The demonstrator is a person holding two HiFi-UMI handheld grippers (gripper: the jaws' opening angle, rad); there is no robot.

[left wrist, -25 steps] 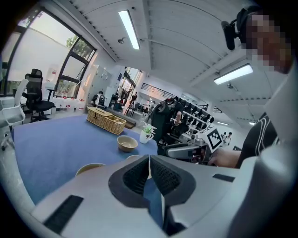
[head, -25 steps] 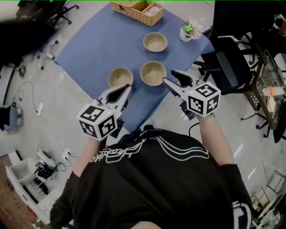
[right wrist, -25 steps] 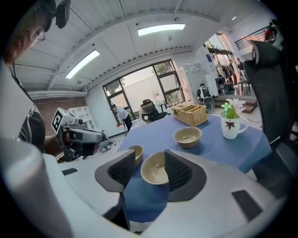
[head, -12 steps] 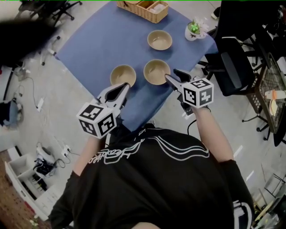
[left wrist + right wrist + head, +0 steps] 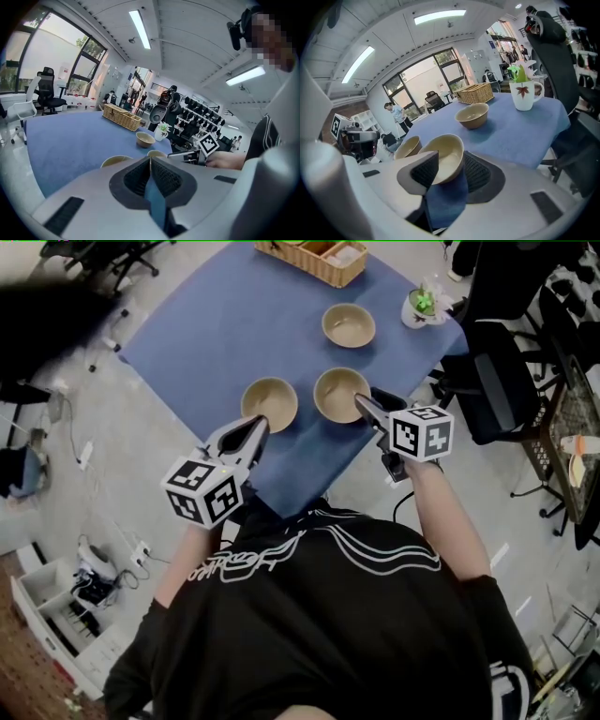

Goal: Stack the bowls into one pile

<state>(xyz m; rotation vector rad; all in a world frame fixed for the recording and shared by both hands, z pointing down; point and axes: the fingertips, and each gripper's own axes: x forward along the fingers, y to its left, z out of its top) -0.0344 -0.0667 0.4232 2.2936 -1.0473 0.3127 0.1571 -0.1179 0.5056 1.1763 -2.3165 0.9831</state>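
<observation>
R claw closing w/ bowl between jaws

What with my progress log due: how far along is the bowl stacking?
Done: nothing stacked; the far bowl, near right bowl and near left bowl sit apart on the blue cloth. In hand: the right gripper is at the near right bowl's rim, jaws closing with the bowl between them; the left gripper hovers shut and empty. Left: lift it, nest it, then add the third.
</observation>
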